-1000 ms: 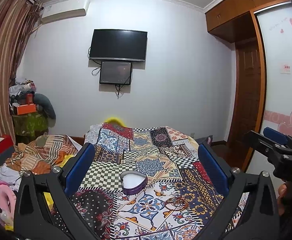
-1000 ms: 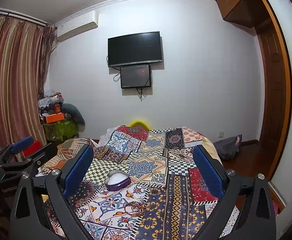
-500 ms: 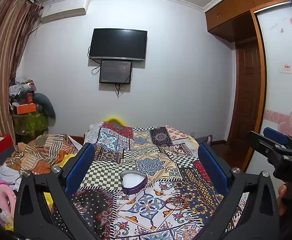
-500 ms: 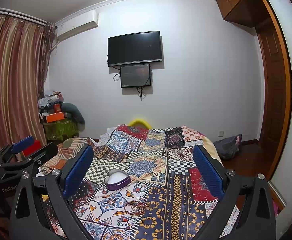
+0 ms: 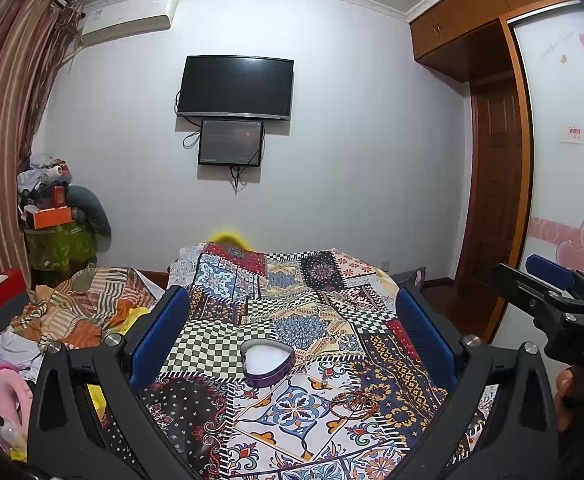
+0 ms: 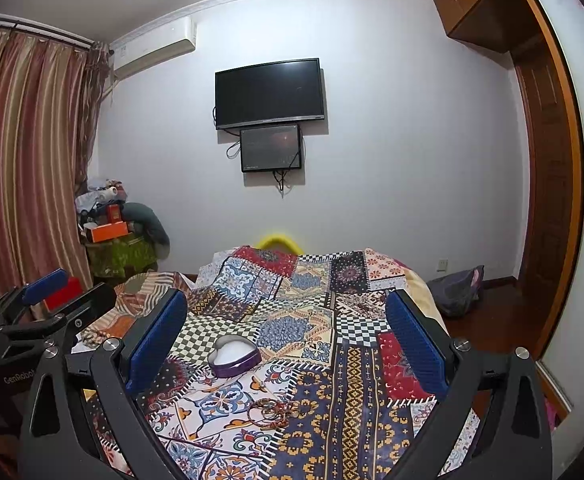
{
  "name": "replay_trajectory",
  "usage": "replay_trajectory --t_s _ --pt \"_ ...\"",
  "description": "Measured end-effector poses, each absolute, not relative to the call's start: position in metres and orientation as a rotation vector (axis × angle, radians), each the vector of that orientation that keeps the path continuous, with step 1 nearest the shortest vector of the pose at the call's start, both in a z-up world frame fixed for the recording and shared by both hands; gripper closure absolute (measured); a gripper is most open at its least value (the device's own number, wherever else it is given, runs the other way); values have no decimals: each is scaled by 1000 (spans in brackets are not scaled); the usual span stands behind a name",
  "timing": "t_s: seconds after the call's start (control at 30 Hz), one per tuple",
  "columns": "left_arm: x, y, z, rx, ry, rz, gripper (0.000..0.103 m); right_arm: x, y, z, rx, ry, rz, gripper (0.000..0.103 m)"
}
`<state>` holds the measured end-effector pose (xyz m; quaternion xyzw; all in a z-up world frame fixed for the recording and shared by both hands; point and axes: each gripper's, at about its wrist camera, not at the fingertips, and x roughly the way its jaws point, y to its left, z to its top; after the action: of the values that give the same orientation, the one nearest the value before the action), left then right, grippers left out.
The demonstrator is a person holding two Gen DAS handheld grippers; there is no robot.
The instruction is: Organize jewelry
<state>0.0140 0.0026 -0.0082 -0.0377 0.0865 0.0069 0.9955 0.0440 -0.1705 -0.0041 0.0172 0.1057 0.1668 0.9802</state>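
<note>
Both tongs, left (image 5: pixel 292 332) and right (image 6: pixel 288 332), have black angular frames, ribbed blue finger pads (image 5: pixel 159 336), silver screws (image 5: pixel 112 339) and white lettering.

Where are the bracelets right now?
The bracelets lie on the bedspread, nearer the cameras than the heart box and to its right, apart from it; in the left view they sit lower right.

Nothing has visibly changed; both grippers hold the same open pose.
</note>
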Motion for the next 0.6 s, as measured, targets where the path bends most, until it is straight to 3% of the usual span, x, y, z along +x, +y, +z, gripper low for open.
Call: replay_trajectory --t_s 0.6 --pt "59 4 -39 -81 307 4 0 88 -177 -43 10 373 294 4"
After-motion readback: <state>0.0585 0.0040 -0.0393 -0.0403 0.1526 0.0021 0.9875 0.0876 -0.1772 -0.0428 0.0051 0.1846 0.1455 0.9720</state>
